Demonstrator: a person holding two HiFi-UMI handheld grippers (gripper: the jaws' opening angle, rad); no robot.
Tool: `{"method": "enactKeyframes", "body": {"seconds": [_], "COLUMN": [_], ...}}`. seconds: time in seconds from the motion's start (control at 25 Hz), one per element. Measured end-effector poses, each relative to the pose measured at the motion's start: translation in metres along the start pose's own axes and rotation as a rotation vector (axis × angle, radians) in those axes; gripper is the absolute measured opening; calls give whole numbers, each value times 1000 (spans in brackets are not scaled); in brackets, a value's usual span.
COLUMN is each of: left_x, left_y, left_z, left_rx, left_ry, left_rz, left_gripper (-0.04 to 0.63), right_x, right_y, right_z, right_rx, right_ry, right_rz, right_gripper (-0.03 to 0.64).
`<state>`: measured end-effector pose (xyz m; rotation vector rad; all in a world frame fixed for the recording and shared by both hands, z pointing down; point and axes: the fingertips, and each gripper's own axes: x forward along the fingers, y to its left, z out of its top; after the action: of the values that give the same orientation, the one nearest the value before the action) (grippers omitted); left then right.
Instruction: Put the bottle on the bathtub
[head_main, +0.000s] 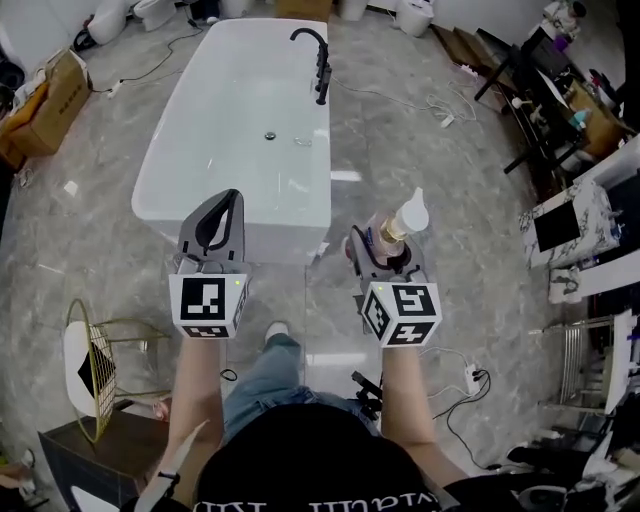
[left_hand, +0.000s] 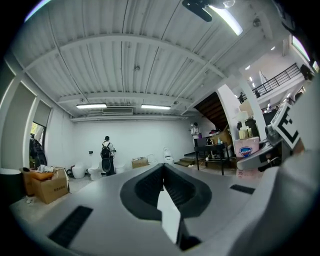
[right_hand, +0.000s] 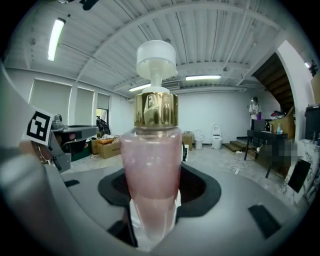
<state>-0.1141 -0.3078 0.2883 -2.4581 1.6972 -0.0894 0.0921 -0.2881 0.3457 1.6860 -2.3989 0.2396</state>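
Bottle (head_main: 401, 225) of pink liquid, with a gold collar and a white pump, stands upright between the jaws of the right gripper (head_main: 386, 252), which clamp its lower body. It is held above the grey floor (head_main: 450, 180), just right of the near end of the white bathtub (head_main: 250, 238), not on it. The left gripper (head_main: 228, 205) is empty, its jaws pressed together at the tips, and it shows against the tub's near end. A black faucet (head_main: 320, 65) stands on the tub's far right rim.

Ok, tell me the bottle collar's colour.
The collar is gold; right gripper view shows it best.
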Motion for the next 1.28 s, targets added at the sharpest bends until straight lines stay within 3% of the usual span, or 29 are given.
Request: {"method": "enactKeyframes", "body": {"seconds": [0.2, 0.44, 0.76, 1.28], "left_x": [57, 85, 114, 152], "left_y": [26, 52, 49, 30], "left_z": [-27, -62, -107, -157], "left_rx": [-43, -74, -87, -93], "left_ry": [42, 87, 157, 224], "left_rz": [-23, -36, -60, -83], "left_gripper": [11, 11, 11, 11], "right_x": [70, 130, 194, 274], "right_y": [-18, -28, -53, -67], "right_z": [-12, -49, -110, -190], "right_rx": [18, 67, 136, 102], "right_ry": [82, 184, 316, 418], "right_rz": [-2, -5, -49, -20], "right_gripper": [230, 230, 230, 230]}}
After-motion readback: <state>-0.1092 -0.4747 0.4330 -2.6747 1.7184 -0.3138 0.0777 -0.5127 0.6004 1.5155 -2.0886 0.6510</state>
